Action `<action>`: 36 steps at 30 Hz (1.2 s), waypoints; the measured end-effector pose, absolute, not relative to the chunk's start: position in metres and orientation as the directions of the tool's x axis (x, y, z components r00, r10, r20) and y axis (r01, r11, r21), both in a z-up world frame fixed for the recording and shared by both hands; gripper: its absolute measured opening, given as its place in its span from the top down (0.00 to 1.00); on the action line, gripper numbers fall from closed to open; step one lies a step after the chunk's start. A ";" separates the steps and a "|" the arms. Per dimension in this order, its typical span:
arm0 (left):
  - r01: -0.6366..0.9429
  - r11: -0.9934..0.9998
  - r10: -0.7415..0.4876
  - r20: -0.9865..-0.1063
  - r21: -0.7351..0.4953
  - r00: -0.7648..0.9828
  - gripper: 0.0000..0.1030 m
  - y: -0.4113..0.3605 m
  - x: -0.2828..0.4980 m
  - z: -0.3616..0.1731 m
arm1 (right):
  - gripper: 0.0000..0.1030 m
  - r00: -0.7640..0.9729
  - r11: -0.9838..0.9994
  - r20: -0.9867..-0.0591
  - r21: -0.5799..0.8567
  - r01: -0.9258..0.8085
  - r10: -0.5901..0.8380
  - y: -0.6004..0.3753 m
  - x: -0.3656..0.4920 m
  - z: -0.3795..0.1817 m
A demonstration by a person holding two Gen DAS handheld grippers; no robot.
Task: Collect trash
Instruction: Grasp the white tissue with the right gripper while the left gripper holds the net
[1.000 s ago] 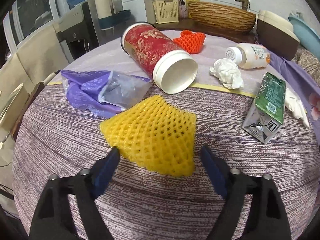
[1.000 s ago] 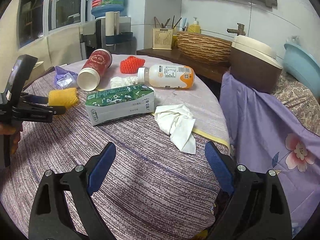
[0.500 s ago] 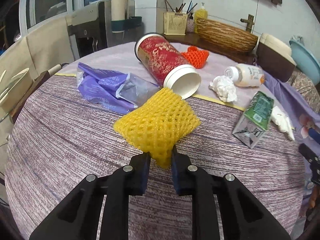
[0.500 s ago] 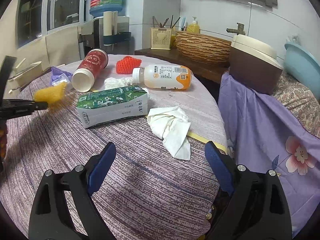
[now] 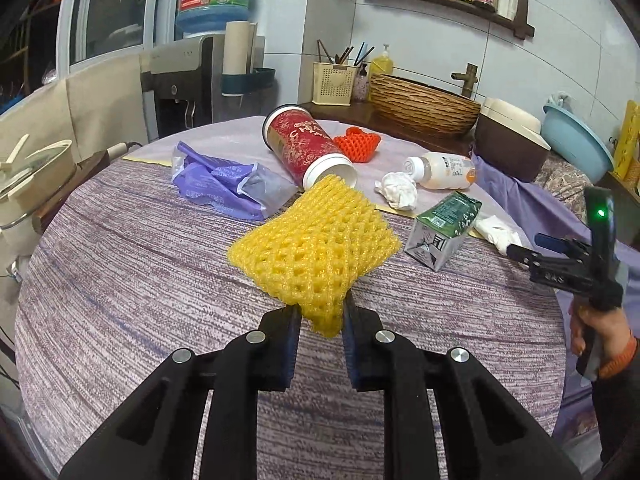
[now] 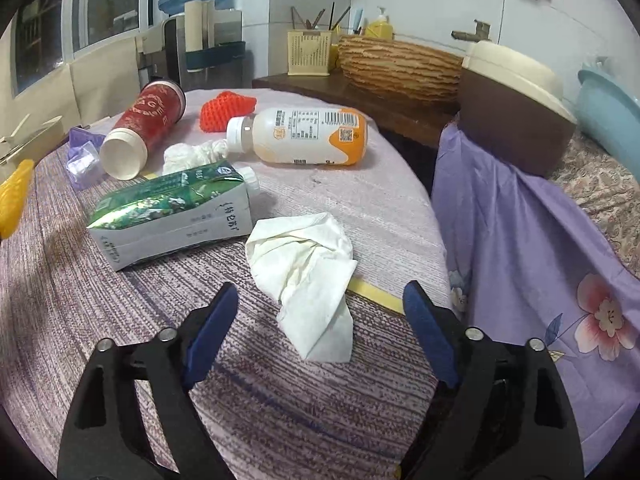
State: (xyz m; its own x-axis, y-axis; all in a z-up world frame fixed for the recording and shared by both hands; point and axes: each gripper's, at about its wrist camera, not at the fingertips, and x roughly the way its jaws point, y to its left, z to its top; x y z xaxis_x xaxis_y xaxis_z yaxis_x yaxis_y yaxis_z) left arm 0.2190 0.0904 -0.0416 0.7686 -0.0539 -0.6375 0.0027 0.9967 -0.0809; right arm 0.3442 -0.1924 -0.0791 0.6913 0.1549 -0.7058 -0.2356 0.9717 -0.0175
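Note:
My left gripper is shut on a corner of the yellow foam net and holds it lifted above the round table; the net also shows at the left edge of the right wrist view. My right gripper is open, its fingers either side of a crumpled white tissue near the table's right edge. Lying on the table are a green milk carton, a white and orange bottle, a red cup, a red foam net, a second tissue ball and a purple plastic bag.
A purple flowered cloth hangs to the right of the table. Behind the table stand a wicker basket, a brown pot, a utensil holder and a water dispenser. A blue basin is at the far right.
My left gripper closed on the yellow foam net and lifted it off the table. My right gripper moved forward and lower toward the white tissue, staying open.

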 end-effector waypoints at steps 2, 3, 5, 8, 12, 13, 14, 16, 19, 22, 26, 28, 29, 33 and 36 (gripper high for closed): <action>0.004 0.997 -0.051 -0.633 -0.075 0.773 0.81 0.089 0.215 -0.042 | 0.25 0.677 0.972 -0.720 -0.016 -0.234 0.151 -0.191 0.352 -0.084; 0.005 0.997 -0.053 -0.631 -0.078 0.774 0.81 0.089 0.213 -0.041 | 0.26 0.672 0.973 -0.726 -0.019 -0.232 0.146 -0.191 0.356 -0.087; 0.008 0.996 -0.059 -0.632 -0.084 0.773 0.81 0.089 0.212 -0.042 | 0.29 0.664 0.973 -0.733 -0.017 -0.230 0.144 -0.191 0.360 -0.090; 0.012 0.996 -0.067 -0.636 -0.089 0.769 0.81 0.089 0.212 -0.045 | 0.45 0.635 0.969 -0.755 0.003 -0.246 0.163 -0.190 0.366 -0.094; 0.020 0.995 -0.081 -0.642 -0.102 0.763 0.81 0.086 0.213 -0.049 | 0.64 0.624 0.964 -0.759 0.018 -0.265 0.186 -0.189 0.366 -0.094; 0.021 0.994 -0.084 -0.643 -0.105 0.761 0.81 0.085 0.212 -0.050 | 0.70 0.621 0.963 -0.760 0.020 -0.270 0.190 -0.187 0.366 -0.094; 0.023 0.994 -0.088 -0.643 -0.108 0.760 0.81 0.084 0.212 -0.051 | 0.71 0.621 0.962 -0.761 0.017 -0.272 0.189 -0.186 0.365 -0.094; 0.024 0.993 -0.094 -0.642 -0.116 0.761 0.81 0.084 0.210 -0.051 | 0.76 0.625 0.961 -0.759 0.003 -0.277 0.183 -0.182 0.363 -0.093; 0.027 0.992 -0.100 -0.641 -0.123 0.761 0.81 0.083 0.207 -0.052 | 0.79 0.637 0.962 -0.749 0.000 -0.275 0.182 -0.180 0.358 -0.093; 0.031 0.991 -0.108 -0.643 -0.129 0.758 0.81 0.080 0.206 -0.054 | 0.81 0.652 0.964 -0.732 0.022 -0.266 0.197 -0.183 0.351 -0.090; 0.041 0.990 -0.121 -0.642 -0.138 0.757 0.81 0.074 0.204 -0.055 | 0.82 0.673 0.964 -0.708 0.042 -0.262 0.213 -0.187 0.343 -0.083; 0.052 0.989 -0.130 -0.638 -0.139 0.759 0.81 0.068 0.204 -0.054 | 0.82 0.686 0.964 -0.695 0.043 -0.263 0.218 -0.189 0.339 -0.078; 0.056 0.989 -0.133 -0.637 -0.139 0.759 0.81 0.066 0.204 -0.054 | 0.82 0.690 0.963 -0.689 0.046 -0.265 0.223 -0.189 0.336 -0.076; 0.081 0.986 -0.157 -0.629 -0.148 0.761 0.81 0.050 0.202 -0.052 | 0.83 0.711 0.962 -0.665 0.044 -0.269 0.229 -0.191 0.322 -0.069; 0.102 0.982 -0.179 -0.623 -0.157 0.762 0.81 0.038 0.201 -0.050 | 0.82 0.725 0.961 -0.647 0.045 -0.272 0.235 -0.194 0.313 -0.064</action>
State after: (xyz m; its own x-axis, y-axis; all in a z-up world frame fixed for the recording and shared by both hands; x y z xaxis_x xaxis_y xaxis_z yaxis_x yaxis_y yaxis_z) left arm 0.2013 0.0377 -0.0502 0.7616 -0.1788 -0.6229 0.1020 0.9823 -0.1573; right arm 0.3127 -0.1936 -0.0640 0.7251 0.2353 -0.6472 -0.2721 0.9612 0.0447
